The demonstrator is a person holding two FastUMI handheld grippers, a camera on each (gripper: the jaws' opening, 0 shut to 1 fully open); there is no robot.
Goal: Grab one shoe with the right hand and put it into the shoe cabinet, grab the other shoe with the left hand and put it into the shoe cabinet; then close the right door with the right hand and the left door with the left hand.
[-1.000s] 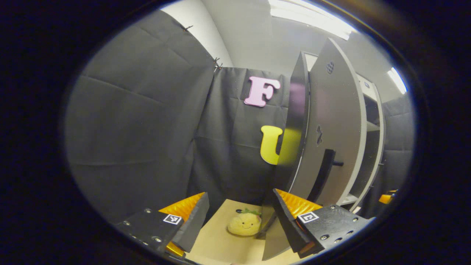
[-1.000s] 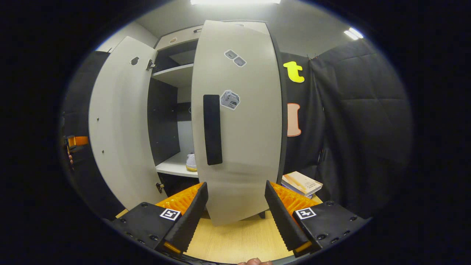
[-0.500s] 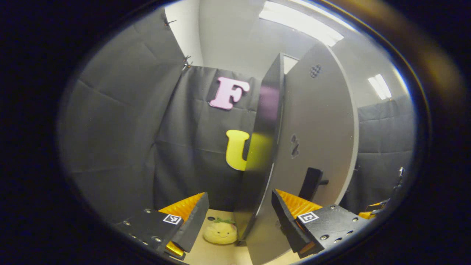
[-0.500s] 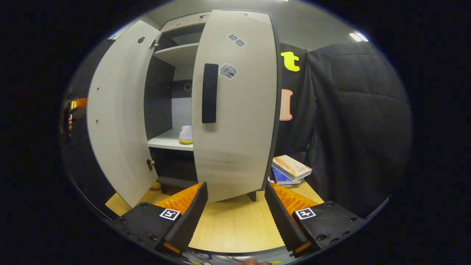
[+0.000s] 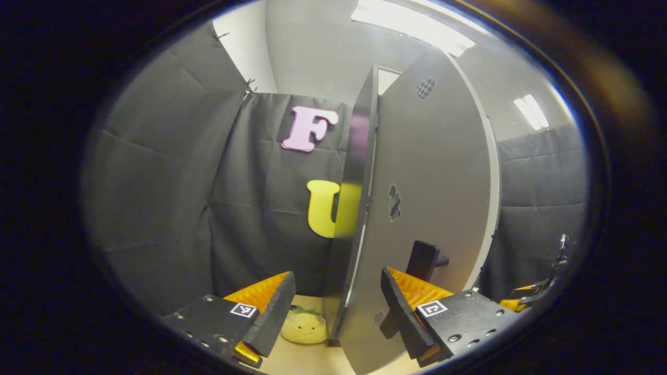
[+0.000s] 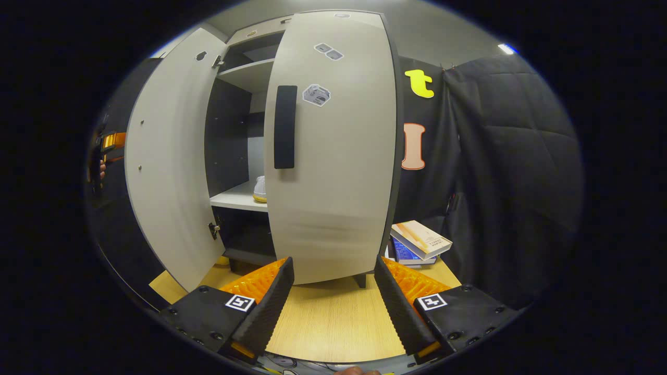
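In the right gripper view the grey shoe cabinet [image 6: 245, 73] stands on the wooden table [image 6: 333, 317]. Its right door [image 6: 338, 172], with a black handle [image 6: 284, 127], is swung most of the way shut. The left door [image 6: 167, 156] stands wide open. A white shoe [image 6: 259, 188] rests on the middle shelf in the gap between them. My right gripper [image 6: 333, 263] is open, a short way in front of the right door and apart from it. My left gripper [image 5: 337, 276] is open around the left door's [image 5: 432, 172] free edge, below its black handle [image 5: 423, 259].
A yellow plush toy [image 5: 305, 325] sits on the table by the left door's foot. Stacked books [image 6: 419, 239] lie to the right of the cabinet. The left gripper [image 6: 104, 151] and a hand show behind the open left door. The right gripper [image 5: 526, 302] shows at the far right.
My left gripper has swung round the left door's outer face, so the cabinet's inside has left its view. My right gripper has drawn back from the right door and dropped a little.
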